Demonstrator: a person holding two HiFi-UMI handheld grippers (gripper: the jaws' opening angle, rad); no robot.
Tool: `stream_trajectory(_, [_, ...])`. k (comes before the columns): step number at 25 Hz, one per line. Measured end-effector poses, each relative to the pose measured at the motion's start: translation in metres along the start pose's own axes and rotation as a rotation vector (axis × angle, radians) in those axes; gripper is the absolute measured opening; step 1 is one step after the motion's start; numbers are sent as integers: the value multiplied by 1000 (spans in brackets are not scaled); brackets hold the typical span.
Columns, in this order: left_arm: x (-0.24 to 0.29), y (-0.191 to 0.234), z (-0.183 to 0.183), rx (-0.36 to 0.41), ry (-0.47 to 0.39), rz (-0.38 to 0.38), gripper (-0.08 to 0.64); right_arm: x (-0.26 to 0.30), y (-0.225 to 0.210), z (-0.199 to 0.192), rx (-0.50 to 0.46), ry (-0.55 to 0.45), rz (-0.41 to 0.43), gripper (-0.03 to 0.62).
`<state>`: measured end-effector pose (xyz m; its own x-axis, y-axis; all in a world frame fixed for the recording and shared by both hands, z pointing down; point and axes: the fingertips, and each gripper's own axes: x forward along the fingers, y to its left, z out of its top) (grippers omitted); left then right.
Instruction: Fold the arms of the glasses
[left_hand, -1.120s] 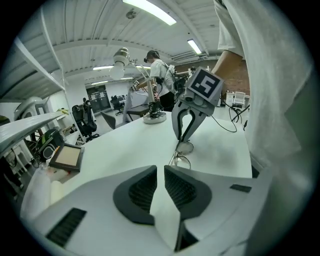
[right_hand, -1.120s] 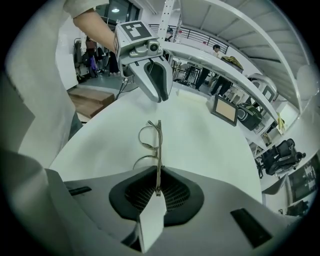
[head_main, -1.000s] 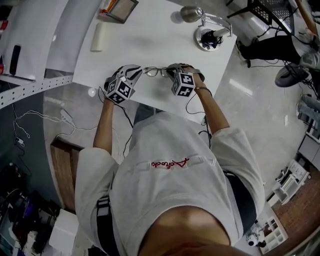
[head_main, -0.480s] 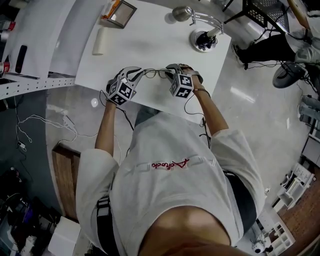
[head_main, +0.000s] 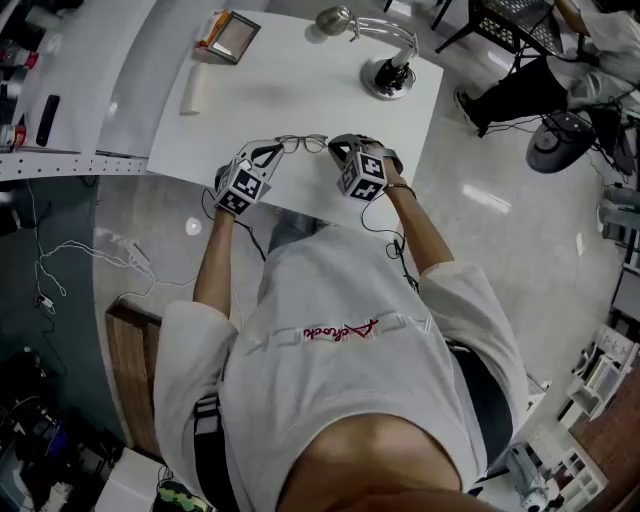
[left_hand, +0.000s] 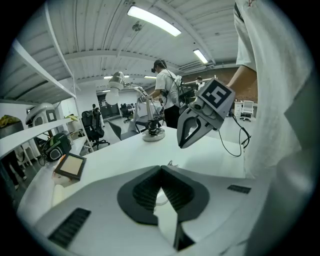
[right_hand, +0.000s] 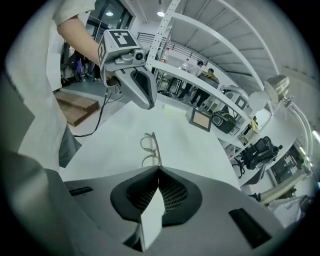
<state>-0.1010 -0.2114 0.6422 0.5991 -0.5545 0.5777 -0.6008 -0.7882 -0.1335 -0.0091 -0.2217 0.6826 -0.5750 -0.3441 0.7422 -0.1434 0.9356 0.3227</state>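
Near the table's (head_main: 300, 80) front edge, I see my left gripper (head_main: 272, 152) clenched shut, a bit of the glasses (head_main: 302, 144) showing just past its tips. They span the gap between both grippers. My right gripper (head_main: 338, 150) is clamped on the end nearest it.

Left gripper view, centre: glasses (left_hand: 170, 163) almost wholly hidden behind the closed jaws. Head view, upper centre: their 2 arms too small to resolve. Upper right: seated person (head_main: 520, 88) cut off.
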Motion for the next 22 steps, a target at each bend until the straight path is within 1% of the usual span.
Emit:
stream_trajectory(2, [-3, -3, 7, -39, -25, 12, 25, -9, 0, 2, 38, -27, -17, 26])
stream_trajectory(4, [-5, -6, 15, -91, -63, 25, 25, -20, -2, 4, 111, -73, -35, 26])
stream_trajectory(6, [-9, -9, 23, -138, -99, 38, 25, -33, -7, 12, 212, -147, -56, 25])
stream_trajectory(8, [-12, -12, 32, -189, -144, 53, 25, -48, -15, 23, 336, -253, -80, 25])
stream_trajectory(10, [-18, -15, 43, -268, -220, 71, 25, -66, -23, 34, 477, -373, -100, 25])
stream_trajectory(13, [-27, -18, 62, -427, -376, 91, 25, -89, -33, 43, 679, -542, -118, 25])
stream_trajectory(15, [-31, -18, 70, -512, -456, 102, 25, -101, -37, 47, 803, -643, -115, 25])
stream_trajectory(16, [-33, -19, 73, -532, -479, 108, 25, -107, -37, 49, 867, -691, -111, 25])
stream_trajectory(17, [-35, -23, 76, -535, -492, 115, 25, -113, -37, 49, 928, -734, -109, 23])
stream_trajectory(19, [-39, -35, 84, -518, -510, 121, 25, -122, -34, 46, 1020, -791, -116, 23])
stream_trajectory(20, [-41, -41, 89, -509, -521, 117, 25, -125, -31, 45, 1043, -806, -127, 23])
stream_trajectory(22, [-42, -51, 96, -502, -538, 106, 25, -130, -26, 42, 1053, -816, -151, 23])
